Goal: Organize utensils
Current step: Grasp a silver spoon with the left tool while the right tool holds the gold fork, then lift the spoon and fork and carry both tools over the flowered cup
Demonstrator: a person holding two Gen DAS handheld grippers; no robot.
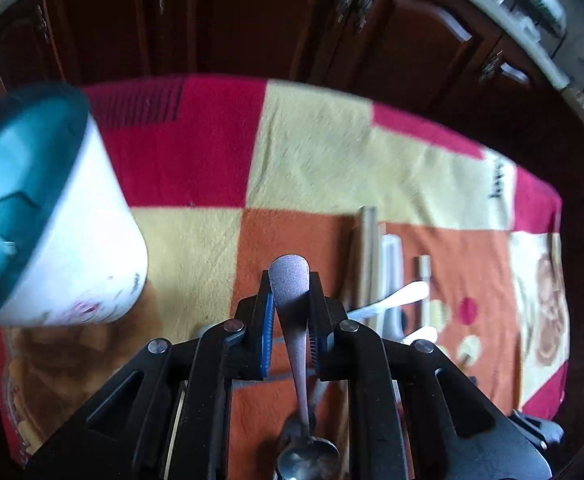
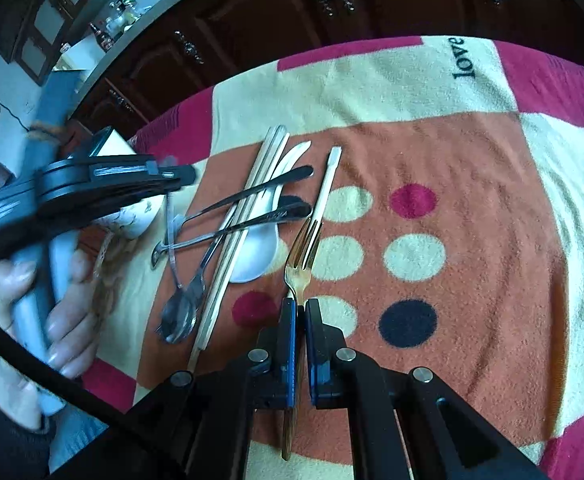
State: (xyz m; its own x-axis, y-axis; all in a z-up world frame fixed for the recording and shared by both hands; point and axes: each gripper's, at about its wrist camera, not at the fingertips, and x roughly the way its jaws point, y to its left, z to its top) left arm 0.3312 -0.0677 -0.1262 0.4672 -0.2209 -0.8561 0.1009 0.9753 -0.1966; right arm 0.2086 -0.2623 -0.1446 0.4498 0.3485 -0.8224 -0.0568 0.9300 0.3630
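With the left hand-held gripper (image 1: 289, 292), pinched one steel spoon (image 1: 300, 364) by the broad end of its handle, pads pressed on both sides. Kept its long axis in line with the fingers, handle tip pointing away from the camera and bowl hanging back beneath the gripper body, above the orange square of the chequered cloth (image 1: 312, 152) on the tabletop.

With the right hand-held gripper (image 2: 300, 308), clamped one golden fork (image 2: 302, 264) at its neck, jaws pressed together on it. Pointed the tines away over the cloth, with the handle running straight back under the gripper.

Found one white cup (image 1: 71, 240) with a teal inside at the left, seen tilted. Counted in the heap beside the fork two pale chopsticks (image 2: 251, 200) side by side, one white soup spoon (image 2: 255, 256) and one separate pale stick (image 2: 328, 184), all lying lengthwise away from the camera. Counted at least two steel spoons (image 2: 251, 192) slanting across the chopsticks; could not tell the exact number. Saw one hand (image 2: 63, 280) wrapped around the left gripper's grip.
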